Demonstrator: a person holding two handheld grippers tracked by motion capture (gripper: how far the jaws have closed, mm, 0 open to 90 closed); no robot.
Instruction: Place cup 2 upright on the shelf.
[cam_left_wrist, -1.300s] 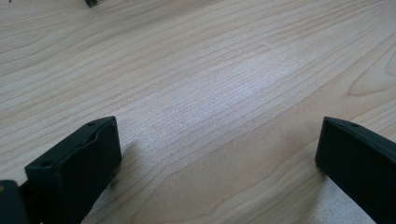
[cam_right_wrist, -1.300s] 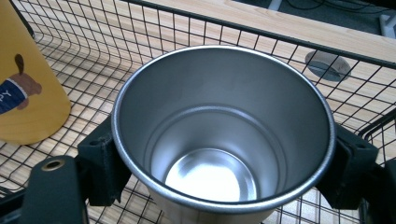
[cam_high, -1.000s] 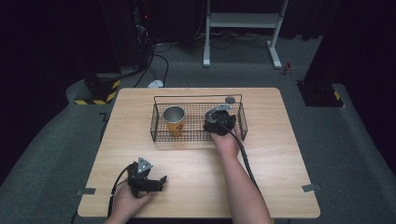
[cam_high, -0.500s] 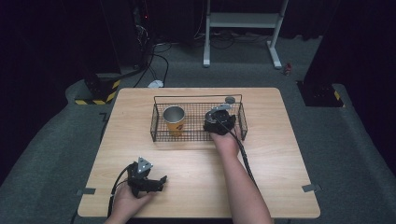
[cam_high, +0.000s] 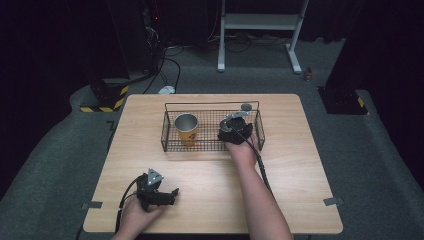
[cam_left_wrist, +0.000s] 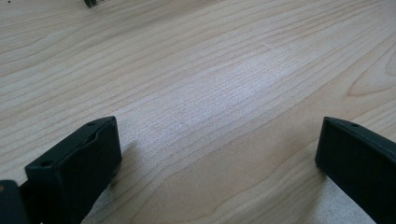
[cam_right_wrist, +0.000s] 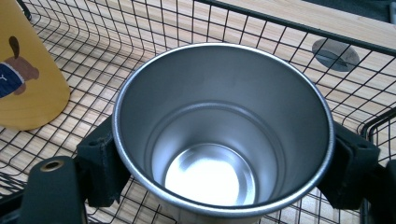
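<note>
**Steel cup gripped inside the wire basket**

The right gripper has its fingers clamped on the steel cup, upright in the basket beside the yellow cup (bear print in the right gripper view). The left gripper rests on the desk, fingers apart.

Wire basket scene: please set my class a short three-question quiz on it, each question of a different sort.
1. True or false: the right hand-held gripper has its jaws on either side of a steel cup.
2. Where does the yellow cup stand?
A. on the bare table
B. inside the wire basket
C. on the floor
3. Fill in: the left hand-held gripper has its jaws ____, with only the wooden table between them.

Key
1. True; the steel cup sits between both jaws, over the basket.
2. B
3. open
</note>
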